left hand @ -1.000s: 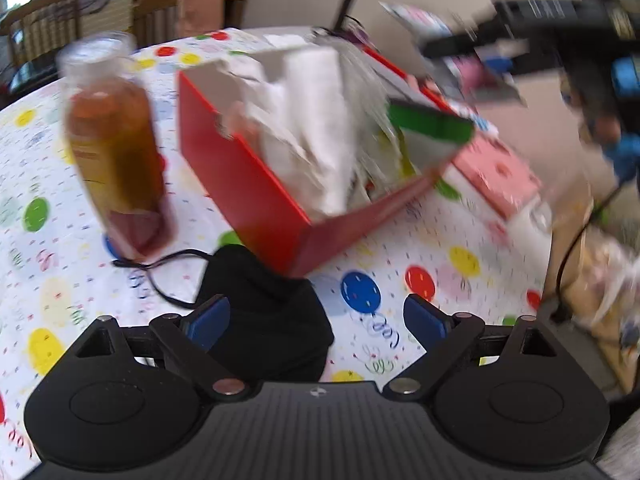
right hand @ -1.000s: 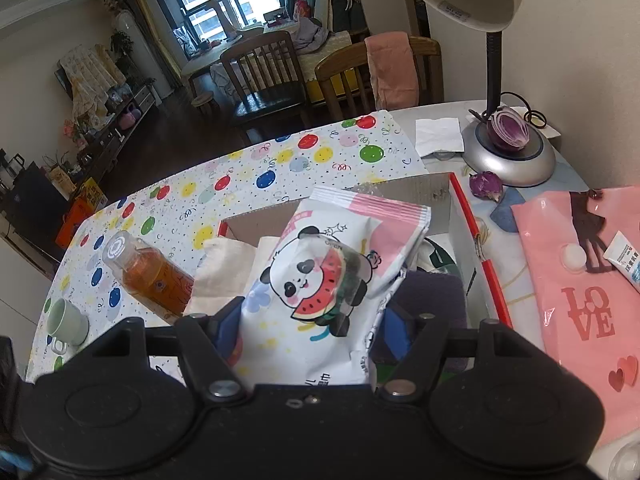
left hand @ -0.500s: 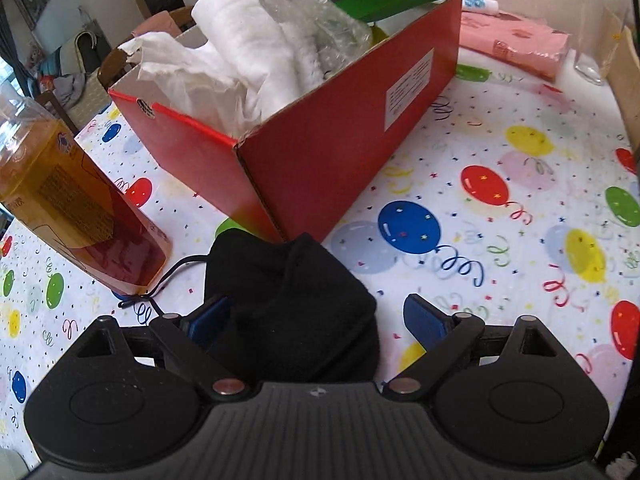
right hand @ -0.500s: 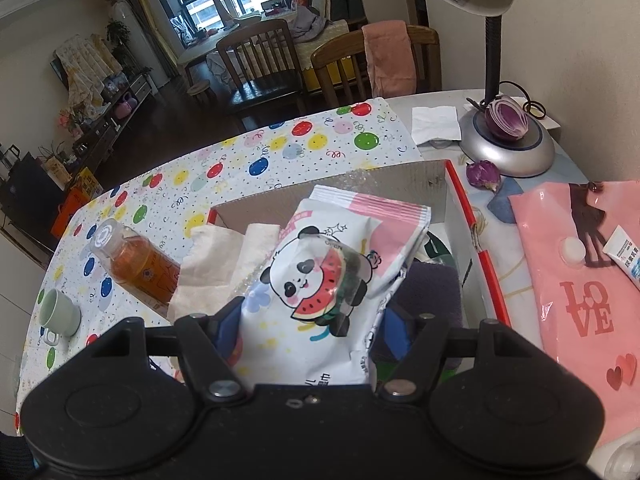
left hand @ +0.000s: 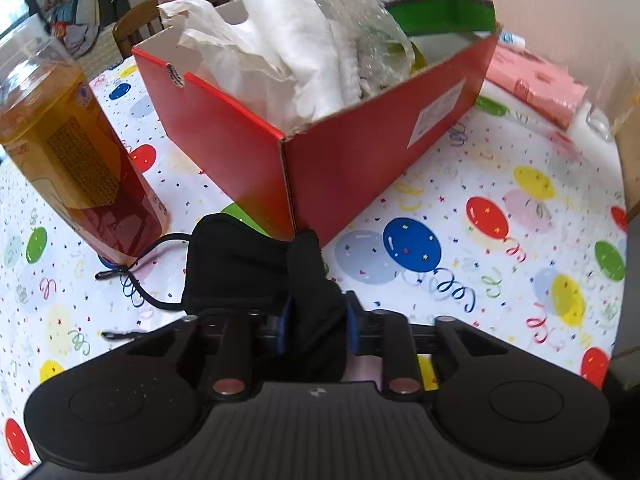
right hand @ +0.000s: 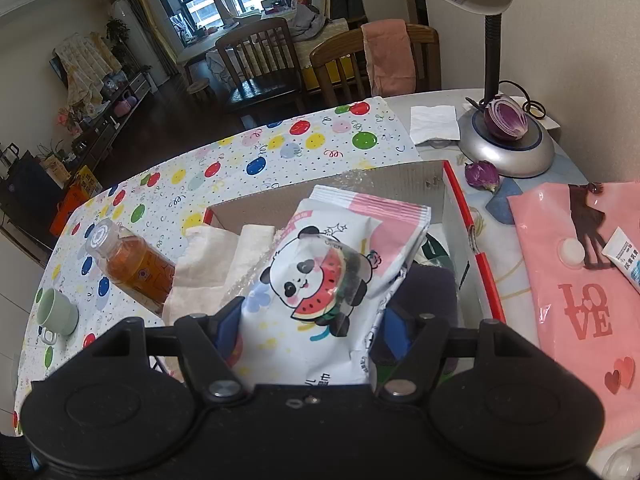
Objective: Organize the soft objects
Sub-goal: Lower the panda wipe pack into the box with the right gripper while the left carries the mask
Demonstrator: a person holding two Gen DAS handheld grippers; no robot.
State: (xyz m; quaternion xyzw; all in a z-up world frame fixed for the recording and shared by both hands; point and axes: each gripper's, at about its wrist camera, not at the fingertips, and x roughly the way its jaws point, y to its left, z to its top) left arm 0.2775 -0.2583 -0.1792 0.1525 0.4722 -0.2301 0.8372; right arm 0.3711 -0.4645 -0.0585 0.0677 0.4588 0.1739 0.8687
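Left gripper (left hand: 316, 326): fingers drawn narrow, pinching a raised fold of the black cloth mask (left hand: 256, 268).
Black cloth mask: soft matte fabric, crumpled, thin ear cord trailing left; lies on the tablecloth (left hand: 500, 216) touching the near corner of the red box (left hand: 348, 168).
Right gripper (right hand: 310, 330): clamped on the wipes pack (right hand: 328, 280), held above the box.
Wipes pack: glossy crinkled plastic, panda-and-watermelon print, crimped top edge.
Red box: rectangular cardboard, open; holds crumpled white paper (left hand: 280, 48) and bubble wrap (left hand: 360, 20).
Bottle (left hand: 72, 160): clear plastic, amber liquid, just left of the mask.
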